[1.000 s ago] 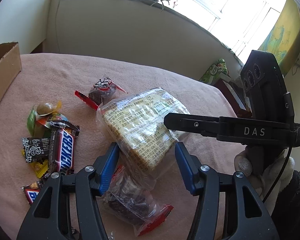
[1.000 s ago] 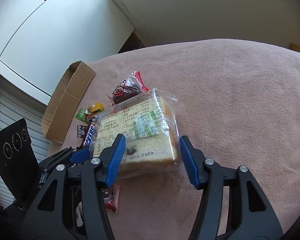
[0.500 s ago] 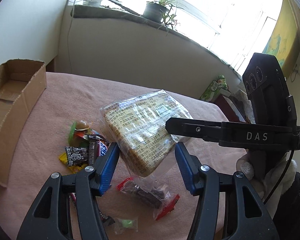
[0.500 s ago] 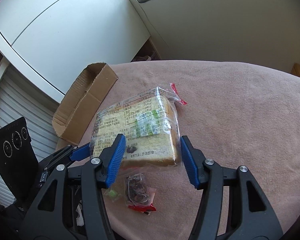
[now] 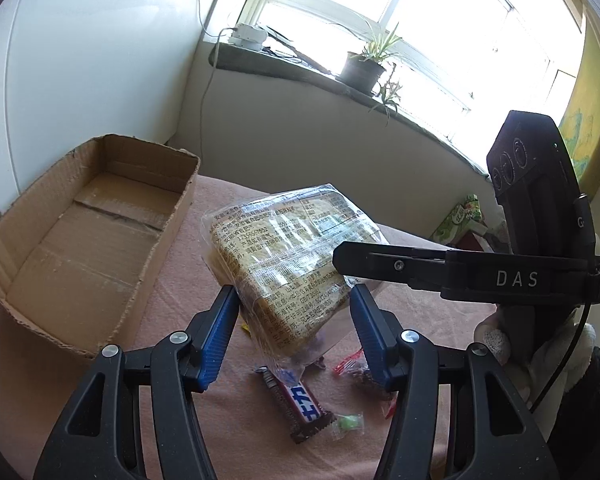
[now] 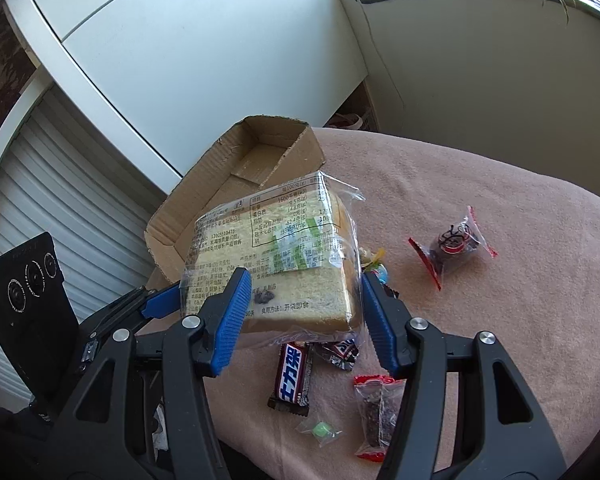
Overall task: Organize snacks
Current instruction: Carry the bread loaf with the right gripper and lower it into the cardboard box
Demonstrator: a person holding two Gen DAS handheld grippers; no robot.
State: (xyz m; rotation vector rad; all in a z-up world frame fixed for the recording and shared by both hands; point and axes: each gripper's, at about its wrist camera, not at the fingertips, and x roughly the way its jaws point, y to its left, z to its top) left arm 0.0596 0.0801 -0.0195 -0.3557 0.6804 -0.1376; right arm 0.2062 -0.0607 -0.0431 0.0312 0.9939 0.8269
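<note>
A clear bag of sliced bread (image 5: 284, 264) with printed text hangs in the air above the pink table. My left gripper (image 5: 294, 312) is shut on its near corner, a blue pad on each side. My right gripper (image 6: 304, 308) is shut on the bread bag (image 6: 284, 264) from another side. Its black body (image 5: 516, 276) crosses the right of the left wrist view. The left gripper's blue fingers (image 6: 160, 300) show at lower left in the right wrist view. An open cardboard box (image 5: 168, 240) stands left of the bag, with nothing inside that I can see.
Below the bag lie a Snickers bar (image 6: 294, 376), a small green candy (image 6: 320, 430), a dark snack in a red-ended wrapper (image 6: 380, 412) and another such packet (image 6: 454, 246) further right. The box (image 6: 304, 148) sits near the table's edge, by a white cabinet. A potted plant (image 5: 360, 68) stands on the window sill.
Both grippers have lifted the bread bag off the table and carried it toward the cardboard box, which now fills more of both views. The loose snacks have dropped below the bag.
</note>
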